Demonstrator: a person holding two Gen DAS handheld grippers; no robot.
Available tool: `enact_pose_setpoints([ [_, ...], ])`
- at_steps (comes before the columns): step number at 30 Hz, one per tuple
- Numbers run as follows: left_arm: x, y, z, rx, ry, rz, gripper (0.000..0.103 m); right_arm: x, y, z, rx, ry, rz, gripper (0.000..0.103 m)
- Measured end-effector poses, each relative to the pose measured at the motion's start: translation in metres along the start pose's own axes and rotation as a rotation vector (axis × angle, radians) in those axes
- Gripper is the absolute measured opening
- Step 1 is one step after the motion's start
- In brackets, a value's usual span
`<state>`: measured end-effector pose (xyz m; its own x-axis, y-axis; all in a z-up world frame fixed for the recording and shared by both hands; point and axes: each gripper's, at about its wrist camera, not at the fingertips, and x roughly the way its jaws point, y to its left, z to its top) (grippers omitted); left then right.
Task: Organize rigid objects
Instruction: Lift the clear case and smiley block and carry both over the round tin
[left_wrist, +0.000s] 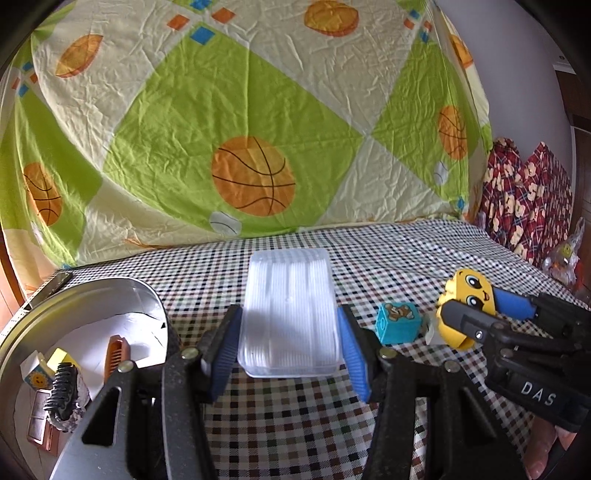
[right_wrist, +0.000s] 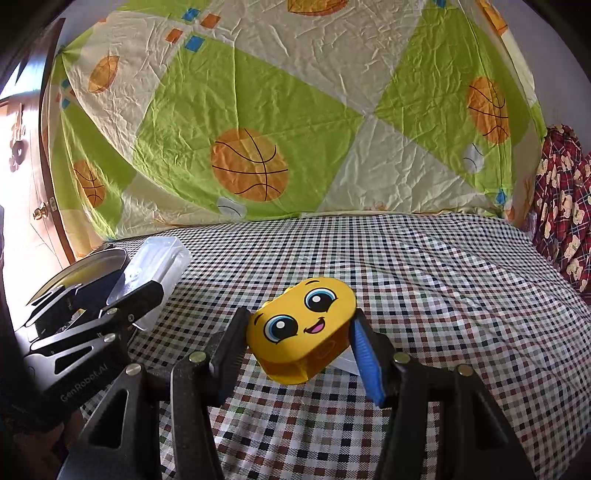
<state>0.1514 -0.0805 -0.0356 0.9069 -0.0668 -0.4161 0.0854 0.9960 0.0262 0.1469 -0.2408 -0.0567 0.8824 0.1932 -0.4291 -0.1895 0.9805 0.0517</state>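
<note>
Left wrist view: the left hand-held gripper (left_wrist: 288, 347) clamps a clear plastic box (left_wrist: 289, 314) between its blue pads (left_wrist: 352, 354), one pad on each long side. The box points away from the camera over a checked cloth (left_wrist: 388, 258); whether it rests on the cloth or is lifted off it cannot be told. To the left sits a round metal tin (left_wrist: 74, 295) lined with white paper. In it lie a small block with a sun print (left_wrist: 37, 376), a black spiral hair clip (left_wrist: 62, 384), an orange comb-like piece (left_wrist: 116, 354) and a brown flat item (left_wrist: 40, 421). Just right of the gripper a blue cube (left_wrist: 397, 323) with a bear print rests on the cloth. Beyond it, at the right edge, the right hand-held gripper (left_wrist: 476, 314) grips a yellow toy (left_wrist: 461, 291) with a cartoon face.

Right wrist view: the right hand-held gripper (right_wrist: 299, 339) is closed on the yellow toy (right_wrist: 303, 332), a rounded block with big blue eyes and an open smile, pads against its two ends. The toy is tilted, face up toward the camera, above the checked cloth (right_wrist: 443, 295). At the left the left hand-held gripper (right_wrist: 122, 295) shows side-on with the clear box (right_wrist: 162, 258) in its jaws, and the tin's rim (right_wrist: 96, 258) is just behind. A basketball-print sheet (right_wrist: 258, 110) hangs behind the cloth, and red plaid fabric (right_wrist: 561, 192) lies at the far right.
</note>
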Motion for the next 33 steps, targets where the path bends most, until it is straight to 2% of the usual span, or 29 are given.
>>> enact_pose_setpoints([
  [16,-0.021,0.01,-0.002,-0.048,-0.091,0.046,0.051,-0.015,0.004,0.002,-0.011,-0.083,-0.008,0.056],
  [33,-0.037,0.018,-0.006,-0.072,-0.129,0.095,0.051,-0.019,0.01,0.004,-0.017,-0.128,0.003,0.056],
])
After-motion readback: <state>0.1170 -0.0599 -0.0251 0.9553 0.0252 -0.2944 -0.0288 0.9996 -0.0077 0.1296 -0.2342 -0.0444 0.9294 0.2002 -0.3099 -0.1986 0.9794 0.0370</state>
